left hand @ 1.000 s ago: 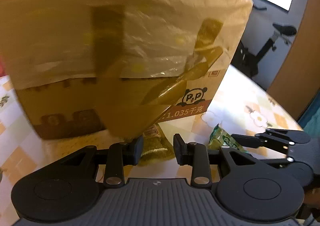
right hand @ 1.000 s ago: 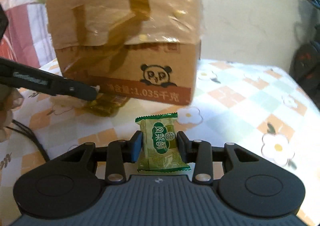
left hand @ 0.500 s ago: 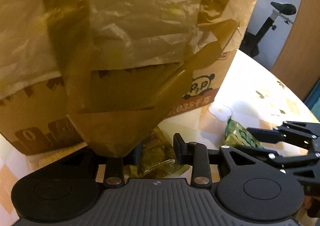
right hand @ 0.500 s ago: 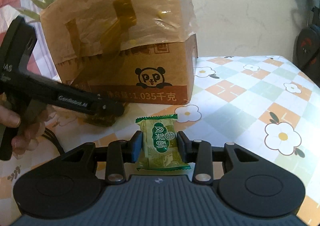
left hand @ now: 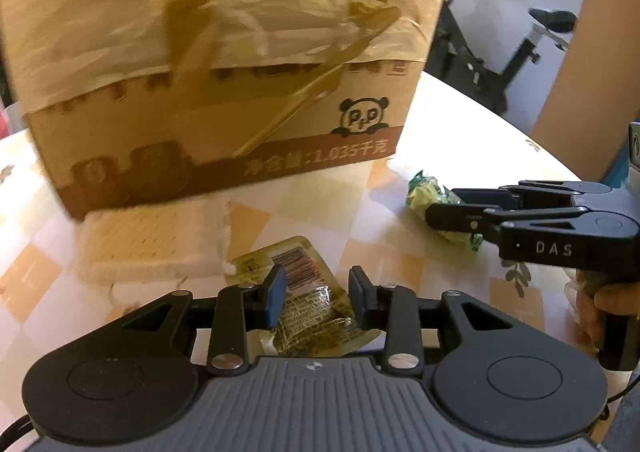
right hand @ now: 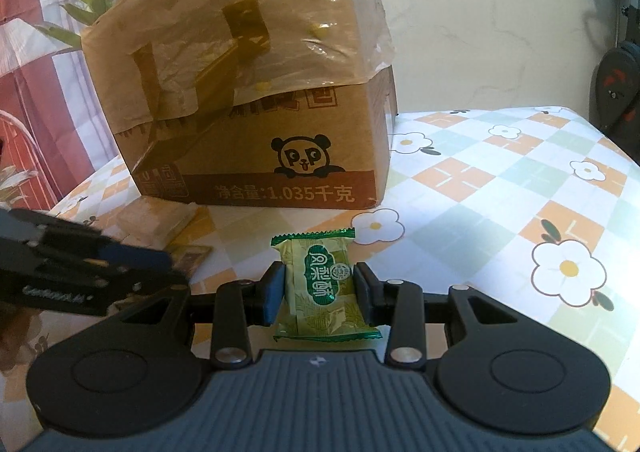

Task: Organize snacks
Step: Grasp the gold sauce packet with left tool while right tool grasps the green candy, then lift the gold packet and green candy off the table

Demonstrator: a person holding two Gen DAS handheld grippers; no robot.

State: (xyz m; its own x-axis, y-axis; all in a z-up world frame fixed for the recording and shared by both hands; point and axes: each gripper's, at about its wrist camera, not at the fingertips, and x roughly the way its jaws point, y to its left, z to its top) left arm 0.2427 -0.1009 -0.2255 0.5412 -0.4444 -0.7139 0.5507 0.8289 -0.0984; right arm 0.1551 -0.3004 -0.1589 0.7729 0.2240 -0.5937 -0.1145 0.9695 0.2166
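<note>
The green snack [right hand: 324, 288], printed with white characters, stands upright, clenched in the right gripper [right hand: 320, 292]; from the left view only its crumpled end [left hand: 424, 191] shows. The left gripper [left hand: 316, 294] has jaws opening around a gold packet [left hand: 308, 304] lying on the desk [left hand: 400, 252]. The box [right hand: 260, 131] stands at 12 o'clock.

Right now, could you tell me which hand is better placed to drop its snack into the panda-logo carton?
Right. The right tongs grip the green pastry packet upright, clear of the table, facing the carton. The left tongs are opening, their gold snack packet lying loose on the tablecloth.
</note>
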